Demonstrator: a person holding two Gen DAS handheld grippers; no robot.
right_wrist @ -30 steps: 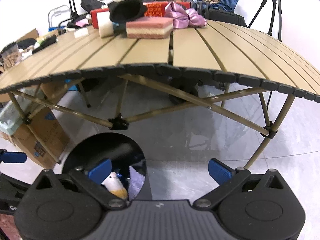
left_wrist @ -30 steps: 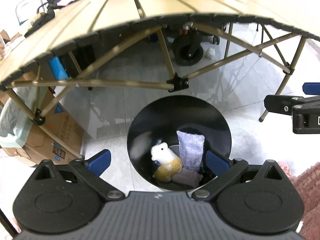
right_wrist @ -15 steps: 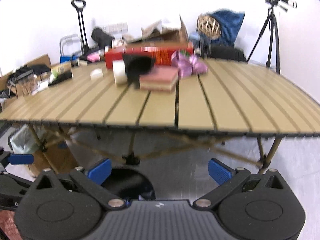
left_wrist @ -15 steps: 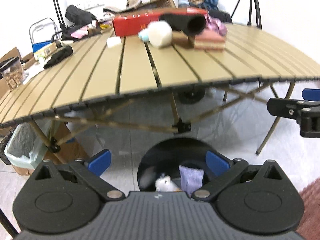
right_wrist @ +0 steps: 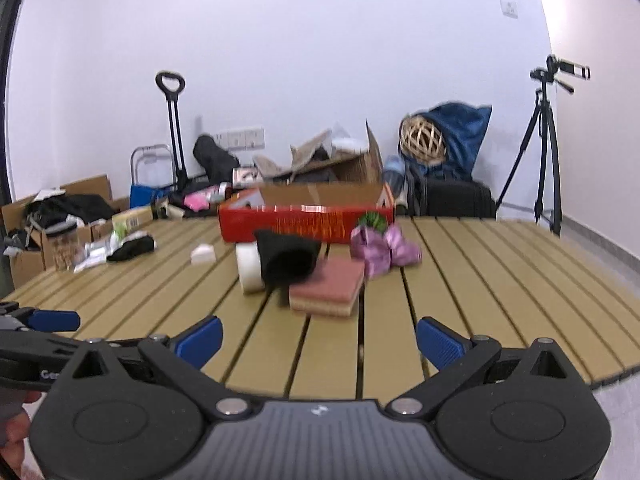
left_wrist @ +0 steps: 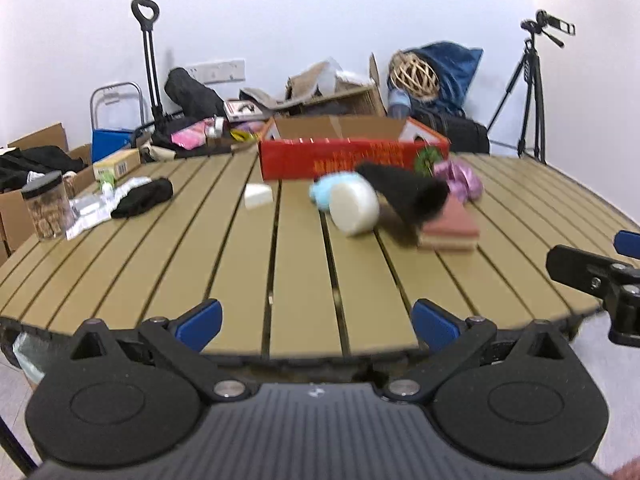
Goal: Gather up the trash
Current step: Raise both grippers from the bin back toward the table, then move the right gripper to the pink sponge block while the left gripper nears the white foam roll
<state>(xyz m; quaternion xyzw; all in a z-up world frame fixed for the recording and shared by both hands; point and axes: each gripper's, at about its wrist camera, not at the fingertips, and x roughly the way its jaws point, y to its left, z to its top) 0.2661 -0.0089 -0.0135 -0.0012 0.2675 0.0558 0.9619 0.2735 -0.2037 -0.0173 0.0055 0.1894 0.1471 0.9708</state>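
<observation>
Your surface (left_wrist: 224,264) is tan, striped by dark gaps between slats. The box (left_wrist: 352,158) on it is red with gold print. The sponge (right_wrist: 328,290) is pink over beige. The sock (right_wrist: 286,258) is black; the roll (right_wrist: 248,270) is white. The wrapper (right_wrist: 384,248) is shiny purple. Both tools, left (left_wrist: 316,322) and right (right_wrist: 318,340), are black with blue fingertips (left_wrist: 434,322).

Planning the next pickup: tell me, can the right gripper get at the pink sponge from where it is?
Probably yes: the right gripper is open, facing the pink sponge across bare table slats, with only the black cloth overlapping its far-left corner.
</observation>
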